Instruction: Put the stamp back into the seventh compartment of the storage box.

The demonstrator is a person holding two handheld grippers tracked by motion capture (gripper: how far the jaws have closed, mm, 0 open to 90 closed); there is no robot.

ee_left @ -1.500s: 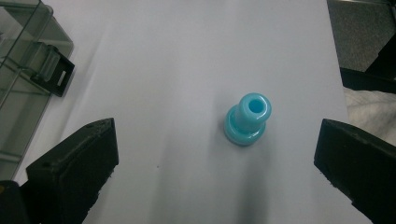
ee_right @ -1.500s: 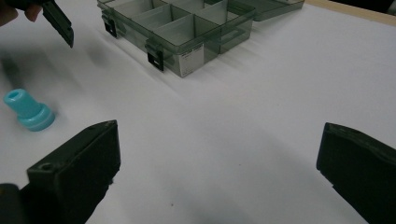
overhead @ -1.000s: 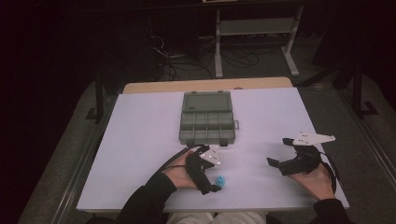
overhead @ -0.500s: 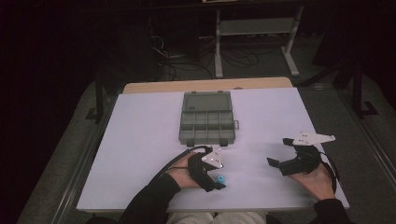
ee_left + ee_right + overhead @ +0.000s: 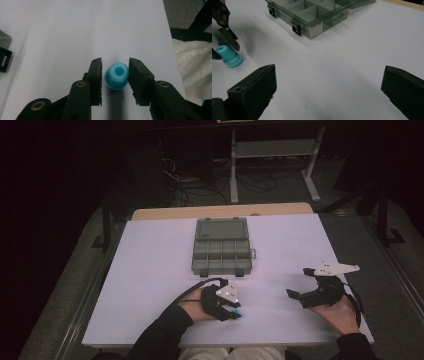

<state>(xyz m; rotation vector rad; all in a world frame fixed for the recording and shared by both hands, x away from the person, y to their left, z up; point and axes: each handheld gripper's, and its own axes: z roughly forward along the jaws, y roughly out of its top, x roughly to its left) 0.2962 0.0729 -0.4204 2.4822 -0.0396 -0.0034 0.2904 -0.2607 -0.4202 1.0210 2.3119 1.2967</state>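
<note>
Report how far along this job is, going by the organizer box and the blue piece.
Done: the organizer box sits open on the table, and the compartments in view look empty. In hand: the left hand-held gripper has its jaws on either side of the blue piece, which stands on the table near the front edge; a firm grip isn't certain. The right hand-held gripper is open, holding nothing. Left, probably: lifting the piece into a compartment.

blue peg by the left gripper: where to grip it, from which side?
Grip the blue peg across its narrow upper neck, coming from above with the left gripper. It stands upright on a wider round base, and the jaws already straddle the neck, so the flare below should resist slipping.
</note>
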